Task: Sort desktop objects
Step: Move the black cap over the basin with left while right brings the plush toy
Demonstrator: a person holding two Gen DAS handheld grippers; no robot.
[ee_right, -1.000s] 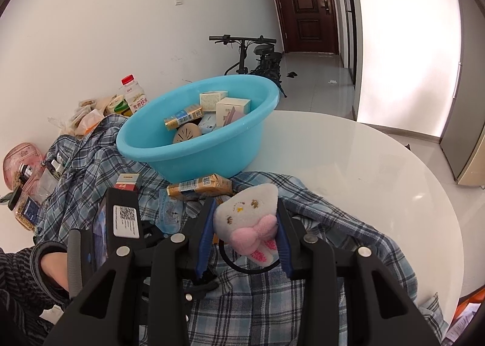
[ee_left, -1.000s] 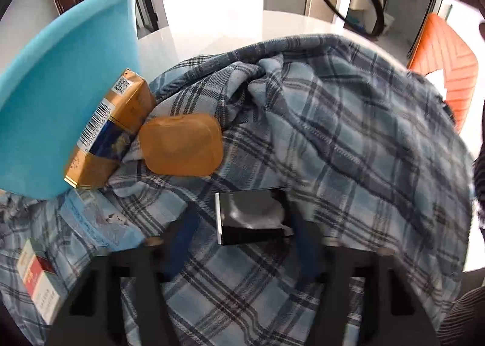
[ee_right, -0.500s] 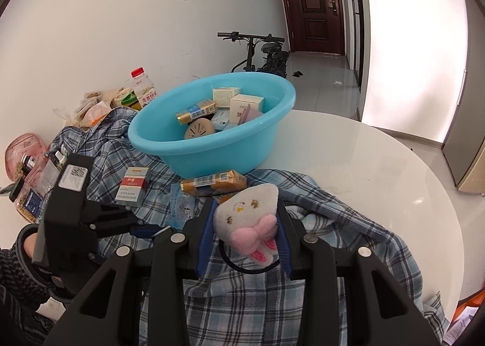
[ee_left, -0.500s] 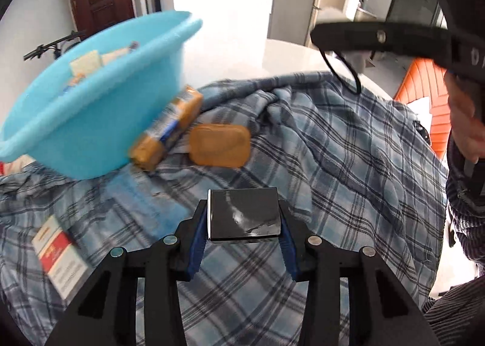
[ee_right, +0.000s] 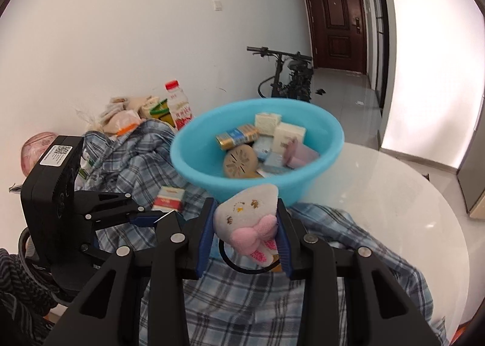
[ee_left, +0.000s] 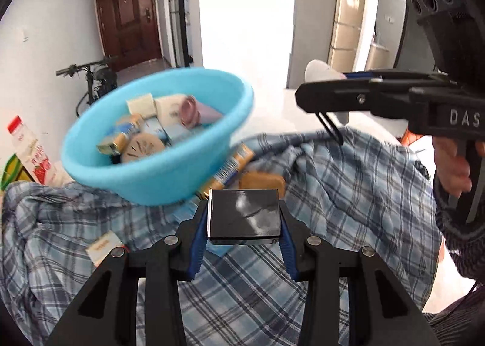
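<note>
Left gripper: the left gripper (ee_left: 244,220) is clamped on a small black box (ee_left: 244,214), its blue pads pressing the box's two sides; box and gripper are held up off the plaid cloth (ee_left: 348,194), in front of the basin's near wall in the left wrist view.
Right gripper: the right gripper (ee_right: 245,232) is closed on a grey plush toy with a pink bow (ee_right: 250,224), which sits between the blue pads; a thin black loop (ee_right: 242,267) hangs below the toy. In the left wrist view this gripper (ee_left: 321,94) comes in from the right, a hand (ee_left: 454,164) wrapped around its handle.
Basin: a light blue basin (ee_right: 303,188) stands on the cloth-covered table, beyond both grippers. Inside it lie several small cartons, a gold and blue pack (ee_right: 238,136), a round tan disc with slots (ee_right: 241,161) and a lilac item (ee_right: 298,153).
Still on the cloth: a gold and blue pack (ee_left: 233,165) leans against the basin's outer wall, with an orange-brown soap-like block (ee_left: 262,183) just beside it; a red and white pack (ee_right: 168,199) lies left of the basin in the right wrist view.
Table: a round white table (ee_right: 394,209), bare on its right half, the cloth covering the rest.
Background: a red-capped bottle (ee_right: 178,106) and bags against the white wall, a bicycle (ee_right: 288,73) near a dark brown door (ee_right: 336,21).
Person: a dark striped sleeve (ee_right: 15,291) shows behind the left gripper.
</note>
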